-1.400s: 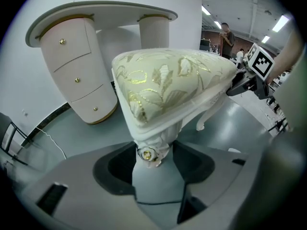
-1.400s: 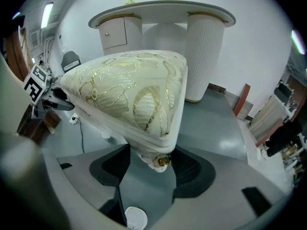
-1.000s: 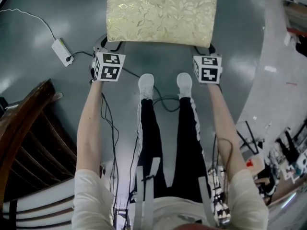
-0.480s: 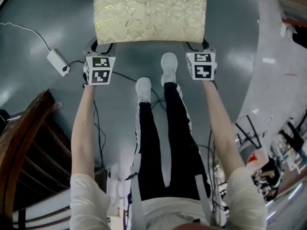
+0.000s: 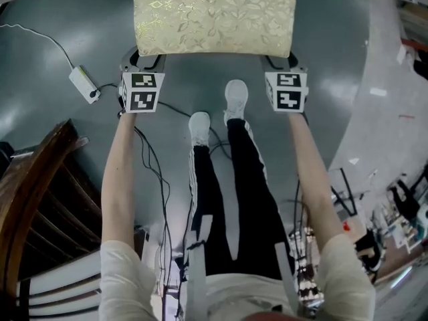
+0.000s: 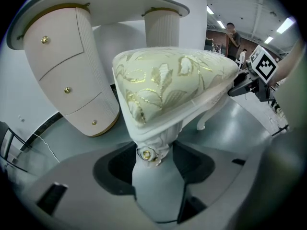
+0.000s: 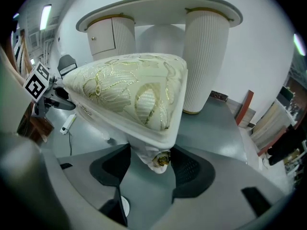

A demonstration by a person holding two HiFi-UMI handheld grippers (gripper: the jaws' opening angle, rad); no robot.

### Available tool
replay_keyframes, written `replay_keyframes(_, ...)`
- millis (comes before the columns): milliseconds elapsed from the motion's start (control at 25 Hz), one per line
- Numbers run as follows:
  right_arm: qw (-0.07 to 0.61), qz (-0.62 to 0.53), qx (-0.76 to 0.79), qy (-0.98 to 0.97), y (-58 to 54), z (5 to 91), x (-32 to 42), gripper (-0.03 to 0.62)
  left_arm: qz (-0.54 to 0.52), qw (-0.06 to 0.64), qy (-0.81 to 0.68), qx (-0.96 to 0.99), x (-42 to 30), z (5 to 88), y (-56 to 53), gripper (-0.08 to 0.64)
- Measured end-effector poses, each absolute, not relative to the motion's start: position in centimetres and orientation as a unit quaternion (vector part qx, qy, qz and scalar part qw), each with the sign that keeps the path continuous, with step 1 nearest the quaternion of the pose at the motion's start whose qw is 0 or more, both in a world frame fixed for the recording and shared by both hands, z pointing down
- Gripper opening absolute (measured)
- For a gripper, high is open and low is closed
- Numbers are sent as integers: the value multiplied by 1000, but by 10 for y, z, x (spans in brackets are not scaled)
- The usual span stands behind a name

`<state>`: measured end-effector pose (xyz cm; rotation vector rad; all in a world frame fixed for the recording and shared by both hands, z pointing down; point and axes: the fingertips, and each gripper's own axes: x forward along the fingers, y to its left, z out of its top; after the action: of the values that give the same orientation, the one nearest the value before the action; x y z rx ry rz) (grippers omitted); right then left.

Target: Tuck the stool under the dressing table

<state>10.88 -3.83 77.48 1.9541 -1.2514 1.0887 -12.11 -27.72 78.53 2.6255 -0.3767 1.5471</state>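
The stool's cream cushion with gold leaf pattern (image 5: 214,15) lies at the top of the head view. My left gripper (image 5: 142,60) holds its near left corner and my right gripper (image 5: 279,61) its near right corner. In the left gripper view the jaws (image 6: 152,153) are shut on the white leg top with a gold rosette, under the cushion (image 6: 172,80). The right gripper view shows the same grip (image 7: 153,159) on the other corner leg beneath the cushion (image 7: 129,95). The white dressing table (image 6: 67,71) (image 7: 206,56) stands just beyond the stool.
A white power strip (image 5: 84,84) with its cable lies on the grey floor at the left. A dark wooden chair (image 5: 33,192) stands at the lower left. The person's feet (image 5: 235,99) are between the grippers. Clutter (image 5: 394,219) fills the right edge.
The stool has slid a little farther away with both grippers on it. The person has stepped one foot forward. The dressing table's edge has come into view at the top left.
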Motion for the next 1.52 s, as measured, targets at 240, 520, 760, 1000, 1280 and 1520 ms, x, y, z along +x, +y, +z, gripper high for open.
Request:
replay_keyframes(240, 287, 409, 725, -473, -36, 775, 109, 267, 508, 44, -131, 850, -124, 787, -272, 239)
replay_keyframes(520, 283, 404, 726, -478, -34, 775, 105, 265, 507, 45, -143, 849, -127, 786, -272, 239)
replay_keyframes(760, 283, 375, 742, -478, -36, 779, 112, 265, 464, 24, -152, 873, -124, 781, -275, 239)
replay_keyframes(1000, 291, 350, 760, -464, -23, 775, 105, 267, 413, 17, -154, 898, -134, 784, -258, 238)
replay_keyframes(1280, 305, 297, 778, -462, 14, 781, 96, 268, 367, 10, -161, 916, -152, 800, -212, 235)
replay_keyframes(1520, 277, 287, 800, -449, -23, 778, 110, 268, 365, -13, -151, 919, -123, 789, -265, 235)
